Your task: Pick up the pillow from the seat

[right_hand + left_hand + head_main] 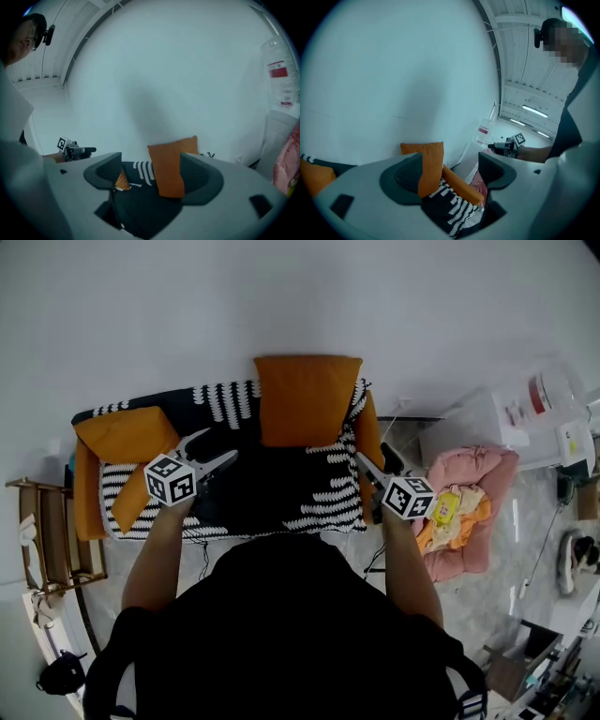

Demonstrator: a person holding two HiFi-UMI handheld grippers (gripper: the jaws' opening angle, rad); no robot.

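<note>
An orange pillow point(307, 399) stands upright against the back of an armchair seat point(267, 488) draped with a black and white striped throw. My left gripper point(214, 452) hovers over the seat's left side, open and empty. On the right, over the orange armrest, my right gripper point(375, 463) is also open and empty. Both are short of the pillow. In the left gripper view the pillow point(431, 166) shows beyond the open gripper point(450, 176). In the right gripper view the pillow point(171, 171) lies ahead of the open gripper point(150, 176).
A second orange pillow point(127, 432) leans on the chair's left arm. A pink cushion with cloths point(469, 512) and a white appliance point(506, 423) stand to the right. A wooden rack point(47, 540) stands at the left. The wall is directly behind the chair.
</note>
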